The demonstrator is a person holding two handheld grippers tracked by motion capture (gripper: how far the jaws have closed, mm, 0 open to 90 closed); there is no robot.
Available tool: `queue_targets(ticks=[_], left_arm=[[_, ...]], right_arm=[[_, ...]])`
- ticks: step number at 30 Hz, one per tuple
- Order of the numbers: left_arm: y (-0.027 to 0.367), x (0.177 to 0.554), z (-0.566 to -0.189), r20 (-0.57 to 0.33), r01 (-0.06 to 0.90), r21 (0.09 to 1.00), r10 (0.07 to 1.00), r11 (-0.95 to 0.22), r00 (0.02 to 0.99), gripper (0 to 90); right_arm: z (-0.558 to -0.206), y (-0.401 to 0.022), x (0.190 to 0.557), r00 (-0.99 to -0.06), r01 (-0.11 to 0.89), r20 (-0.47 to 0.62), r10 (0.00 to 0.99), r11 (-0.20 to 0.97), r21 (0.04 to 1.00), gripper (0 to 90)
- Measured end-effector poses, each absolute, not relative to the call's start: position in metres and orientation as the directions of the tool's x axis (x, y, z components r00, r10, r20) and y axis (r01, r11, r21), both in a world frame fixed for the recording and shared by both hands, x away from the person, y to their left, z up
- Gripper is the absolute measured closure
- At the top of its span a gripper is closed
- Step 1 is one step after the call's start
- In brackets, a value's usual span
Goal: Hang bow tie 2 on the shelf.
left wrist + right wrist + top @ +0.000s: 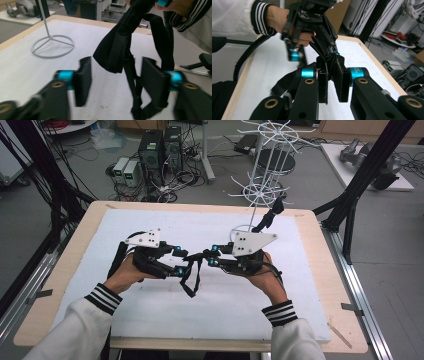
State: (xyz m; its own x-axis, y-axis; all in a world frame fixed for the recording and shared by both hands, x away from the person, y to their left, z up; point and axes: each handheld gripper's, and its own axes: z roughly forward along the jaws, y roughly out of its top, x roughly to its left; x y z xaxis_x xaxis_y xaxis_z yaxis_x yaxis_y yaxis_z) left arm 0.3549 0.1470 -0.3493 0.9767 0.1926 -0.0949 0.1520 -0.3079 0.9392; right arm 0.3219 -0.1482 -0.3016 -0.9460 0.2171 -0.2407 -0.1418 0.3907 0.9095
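In the high view we have both claws meeting at the centre of the frame over the white desk [150, 320], and the black strap [192, 275] hangs between them, its loops drooping toward the lower middle of the picture. Our right claw [214, 255] is clamped on the strap: in the right gripper view its two pads [342, 80] stand nearly together at mid-frame with the dark webbing pinched between them. Our left claw [179, 261] stands with its jaws parted; in the left gripper view they rise at lower left and lower right of the frame with a clear gap, and the strap [117, 47] hangs down from the upper middle into that gap, one thin strand lying just beside the right-hand pad [153, 82] without, as far as we can tell, being pressed. So the strap's long axis runs top to bottom in that view, from the right claw [163, 2] at the top edge down toward the desk [25, 72]. We judge that the coming move turns on this: the strap lies straight ahead of and between the left jaws, so that claw is the free one nearest to it. The white wire stand [265, 175] sits at the upper right of the high view, well apart from the strap.
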Motion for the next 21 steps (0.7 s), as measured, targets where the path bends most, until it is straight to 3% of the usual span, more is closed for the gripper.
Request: queue_targets(ticks=[6,21], left_arm=[[0.15,0.356,-0.348,-0.102,0.144,0.962,0.181,-0.234,0.978,13.1],[0.165,0.353,-0.343,-0.069,0.108,0.983,0.249,-0.147,0.966,12.5]], right_arm=[[-0.302,-0.15,0.322,-0.944,-0.134,-0.236,0.229,0.388,0.912,83.2],[-0.298,-0.162,0.323,-0.917,-0.124,-0.244,0.317,0.356,0.926,83.1]])
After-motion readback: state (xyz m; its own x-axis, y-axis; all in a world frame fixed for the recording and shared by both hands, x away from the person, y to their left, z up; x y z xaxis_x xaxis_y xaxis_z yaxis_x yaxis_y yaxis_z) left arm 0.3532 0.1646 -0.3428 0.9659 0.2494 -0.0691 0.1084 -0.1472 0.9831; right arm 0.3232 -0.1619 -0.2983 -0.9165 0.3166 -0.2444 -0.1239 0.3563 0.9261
